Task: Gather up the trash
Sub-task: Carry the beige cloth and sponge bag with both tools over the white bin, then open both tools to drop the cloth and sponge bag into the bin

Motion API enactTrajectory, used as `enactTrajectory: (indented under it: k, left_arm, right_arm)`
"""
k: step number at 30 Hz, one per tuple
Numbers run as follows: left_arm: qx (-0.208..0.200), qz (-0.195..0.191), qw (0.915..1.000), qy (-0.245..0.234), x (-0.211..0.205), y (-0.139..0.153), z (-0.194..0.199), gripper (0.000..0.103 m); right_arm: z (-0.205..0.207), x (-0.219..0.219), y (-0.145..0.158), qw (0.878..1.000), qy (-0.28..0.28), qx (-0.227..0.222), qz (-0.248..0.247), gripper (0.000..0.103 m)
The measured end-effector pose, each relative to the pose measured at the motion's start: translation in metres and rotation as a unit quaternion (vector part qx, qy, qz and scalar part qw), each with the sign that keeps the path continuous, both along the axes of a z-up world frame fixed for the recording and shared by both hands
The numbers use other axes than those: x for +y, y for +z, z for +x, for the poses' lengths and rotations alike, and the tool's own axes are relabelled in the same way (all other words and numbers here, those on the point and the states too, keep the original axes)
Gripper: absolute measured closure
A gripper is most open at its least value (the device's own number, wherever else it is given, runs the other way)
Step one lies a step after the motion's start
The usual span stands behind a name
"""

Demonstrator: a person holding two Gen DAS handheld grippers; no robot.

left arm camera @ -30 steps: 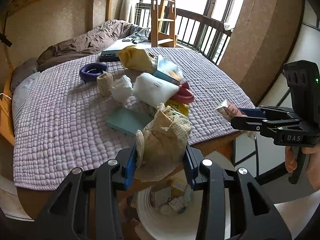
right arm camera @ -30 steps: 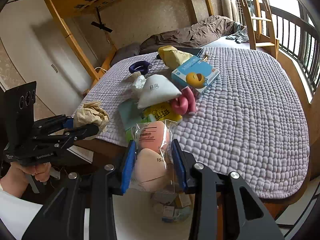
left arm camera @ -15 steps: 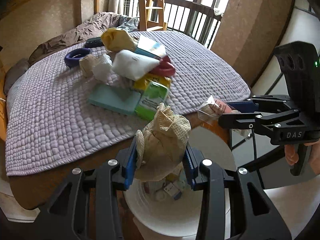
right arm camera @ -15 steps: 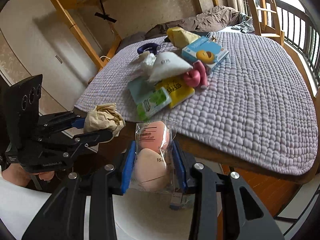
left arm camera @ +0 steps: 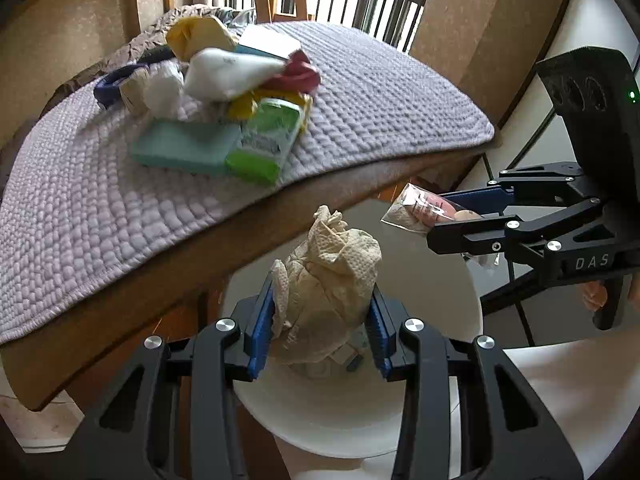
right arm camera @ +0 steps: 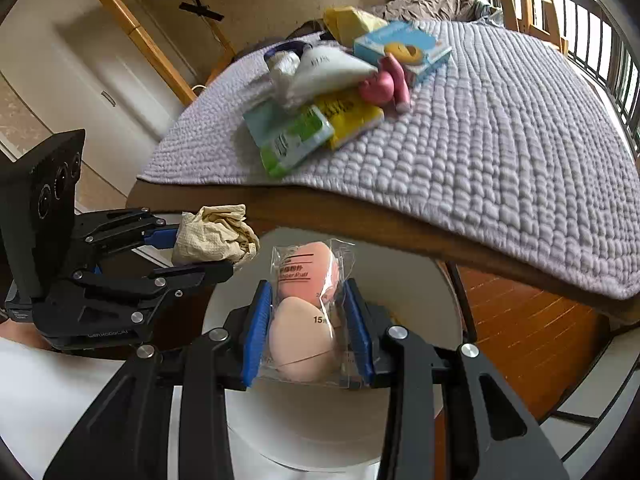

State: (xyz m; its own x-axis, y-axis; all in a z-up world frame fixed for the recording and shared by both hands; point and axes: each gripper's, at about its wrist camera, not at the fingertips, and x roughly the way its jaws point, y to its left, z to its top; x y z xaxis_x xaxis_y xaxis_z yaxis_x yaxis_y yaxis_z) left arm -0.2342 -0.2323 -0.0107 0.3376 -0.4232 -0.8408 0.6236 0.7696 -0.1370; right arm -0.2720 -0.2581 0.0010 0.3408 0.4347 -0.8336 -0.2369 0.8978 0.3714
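My left gripper [left arm camera: 320,320] is shut on a crumpled beige paper towel [left arm camera: 328,280] and holds it over the open white bin [left arm camera: 436,280]. The towel also shows in the right wrist view [right arm camera: 212,236]. My right gripper [right arm camera: 310,328] is shut on a clear packet of pink makeup sponges [right arm camera: 306,312], also over the white bin [right arm camera: 400,280]. The packet shows in the left wrist view [left arm camera: 424,210]. Some trash lies at the bin's bottom, mostly hidden by the towel.
The bed with a lilac quilt [right arm camera: 480,120] stands just beyond the bin, on a wooden frame edge [left arm camera: 160,272]. On it lies a pile: green wipes pack [left arm camera: 268,140], teal box [left arm camera: 184,146], white bag [left arm camera: 228,72], yellow pack [right arm camera: 348,116], pink item [right arm camera: 384,84], blue box [right arm camera: 404,46].
Both grippers have dropped from bed level down below the bed's edge and moved over the white bin, each still holding its item.
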Motion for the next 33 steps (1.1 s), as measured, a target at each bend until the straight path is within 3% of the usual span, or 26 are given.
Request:
enactTrajectory:
  k: [14, 33]
  left_arm:
    - [0.035, 0.036, 0.9987, -0.010, -0.010, -0.038, -0.003, 0.061]
    - [0.059, 0.075, 0.9953, -0.021, -0.026, -0.074, -0.006, 0.061]
  right_arm:
    - [-0.008, 0.014, -0.043, 0.999, 0.016, 0.046, -0.015, 0.067]
    - [-0.013, 0.041, -0.076, 0.996, 0.029, 0.082, -0.034, 0.066]
